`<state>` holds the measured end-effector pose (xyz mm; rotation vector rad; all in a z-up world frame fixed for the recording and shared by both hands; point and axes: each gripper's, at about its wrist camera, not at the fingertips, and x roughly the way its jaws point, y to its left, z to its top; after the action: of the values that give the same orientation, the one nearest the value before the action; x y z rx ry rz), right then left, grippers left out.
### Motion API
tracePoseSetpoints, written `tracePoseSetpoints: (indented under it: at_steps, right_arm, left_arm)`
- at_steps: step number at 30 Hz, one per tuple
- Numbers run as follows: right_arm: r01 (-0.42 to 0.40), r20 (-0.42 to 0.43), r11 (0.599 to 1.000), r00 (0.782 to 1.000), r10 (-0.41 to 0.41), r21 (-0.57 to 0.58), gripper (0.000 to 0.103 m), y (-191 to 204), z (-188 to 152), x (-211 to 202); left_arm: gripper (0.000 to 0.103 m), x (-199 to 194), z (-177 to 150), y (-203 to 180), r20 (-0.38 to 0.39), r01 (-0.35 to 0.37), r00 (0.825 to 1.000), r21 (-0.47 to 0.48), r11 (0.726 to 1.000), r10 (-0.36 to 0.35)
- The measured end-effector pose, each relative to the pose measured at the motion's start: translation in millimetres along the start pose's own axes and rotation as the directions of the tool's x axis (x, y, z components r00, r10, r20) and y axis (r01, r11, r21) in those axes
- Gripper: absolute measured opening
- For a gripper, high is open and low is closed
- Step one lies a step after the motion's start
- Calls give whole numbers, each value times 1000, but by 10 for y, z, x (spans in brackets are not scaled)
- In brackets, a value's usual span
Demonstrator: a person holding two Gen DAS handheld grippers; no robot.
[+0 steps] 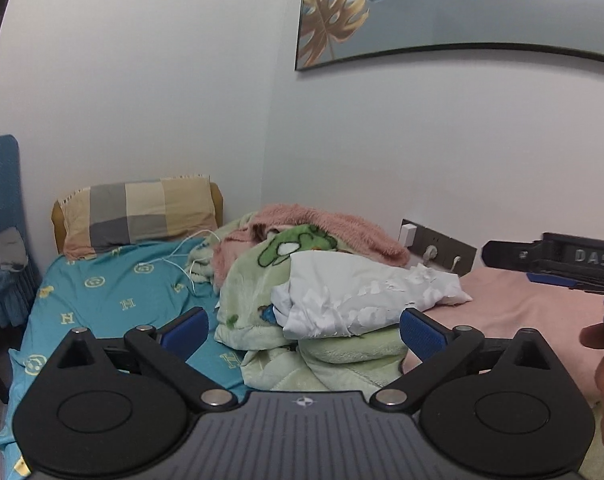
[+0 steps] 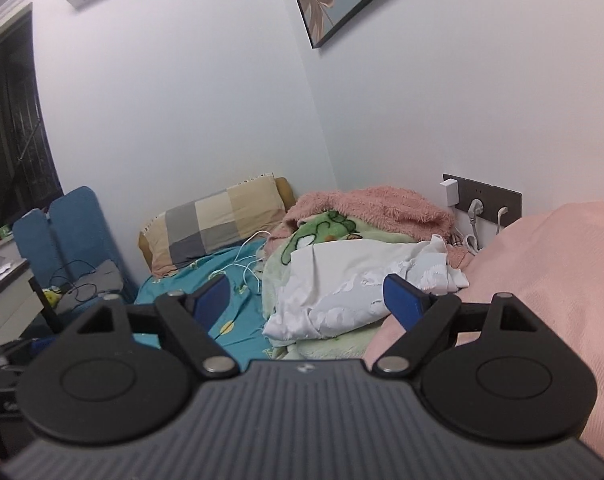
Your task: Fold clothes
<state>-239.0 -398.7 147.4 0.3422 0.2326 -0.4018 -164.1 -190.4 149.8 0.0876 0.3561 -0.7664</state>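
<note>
Garment [image 1: 358, 300], white and crumpled, lies on a green blanket [image 1: 258, 280]. Left gripper [image 1: 302, 330] and right gripper [image 2: 308, 298] both gape wide, holding nothing.

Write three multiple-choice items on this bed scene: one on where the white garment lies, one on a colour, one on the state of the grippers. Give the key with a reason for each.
1. Where does the white garment lie?
A. On the green blanket
B. On the blue chair
C. On the checked pillow

2. What colour is the sheet with the H pattern?
A. Pink
B. Teal
C. Grey

3. How do the left gripper and the right gripper stand?
A. Both shut on cloth
B. Left shut, right open
C. Both open and empty

Key:
1 A: the white cloth rests on top of the heaped green blanket.
2 B: the printed sheet below the pillow is teal.
3 C: each wrist view shows its blue pads spread wide with nothing between them.
</note>
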Motion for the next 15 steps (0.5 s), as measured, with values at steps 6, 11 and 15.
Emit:
tracePoseSetpoints:
  at_steps: [6,11,15]
  right_arm:
    - [20,27,999,999,-19,-37,85,129,-209,-100]
    - [41,52,996,998,-37,-75,85,247,-385,-144]
    - [56,56,993,997,-51,-103,85,335,-511,-151]
  left_arm:
    - [103,-235,-167,9,46,39,998,-30,999,-38]
    - [103,-348,-336,98,83,7,997,-46,999,-3]
    - [103,-407,-400,174,86,-34,996,-29,999,36]
